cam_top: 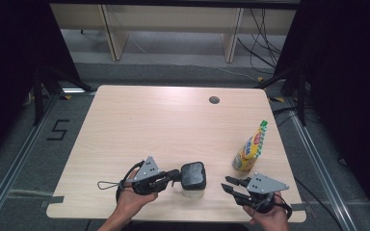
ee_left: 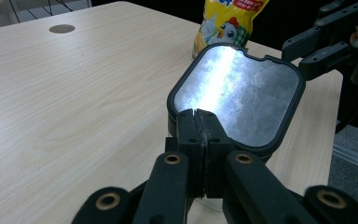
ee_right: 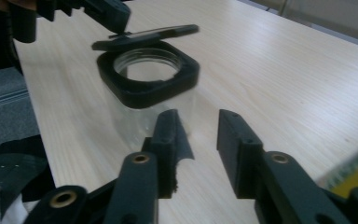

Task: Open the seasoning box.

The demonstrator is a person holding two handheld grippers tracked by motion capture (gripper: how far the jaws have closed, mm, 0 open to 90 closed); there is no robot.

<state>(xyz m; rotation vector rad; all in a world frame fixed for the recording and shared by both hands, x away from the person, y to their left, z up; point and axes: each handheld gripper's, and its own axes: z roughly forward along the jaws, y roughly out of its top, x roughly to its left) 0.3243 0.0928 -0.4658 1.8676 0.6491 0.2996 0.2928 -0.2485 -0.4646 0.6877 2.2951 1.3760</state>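
The left hand-held gripper (cam_top: 177,174) had its jaws pressed together on the edge of the flip lid (ee_left: 237,97), a black-rimmed square lid with a shiny metal face, and held it tilted up off the jar (ee_right: 149,93). The jar, clear with a black square collar (ee_right: 147,86) round its open mouth, stood on the worktop (cam_top: 164,120) near the front edge, between the two hands. The right hand-held gripper (cam_top: 227,185) sat just right of the jar, jaws apart with nothing between them, pointed at the jar's side but not touching it. Behind it, near the worktop's right edge, a yellow snack pouch (cam_top: 250,149) stood upright. Risks as I judged them: the left grip was only a narrow pinch on the lid's rim, so the lid could slip out and snap back down over the mouth, or the pull could tip the light, empty-looking jar, since nothing braced its body. If the lid was hinged to the collar (I couldn't tell which edge joined it), lifting further could drag the whole jar up or over. The right hand-held gripper coming in to steady the glass-clear wall could skid on it, push the jar toward the front edge, or close short and miss. A swing to the right could also knock the pouch over, as it stood close behind that hand. The trailing cable loop (cam_top: 107,185) by the left hand could snag too.
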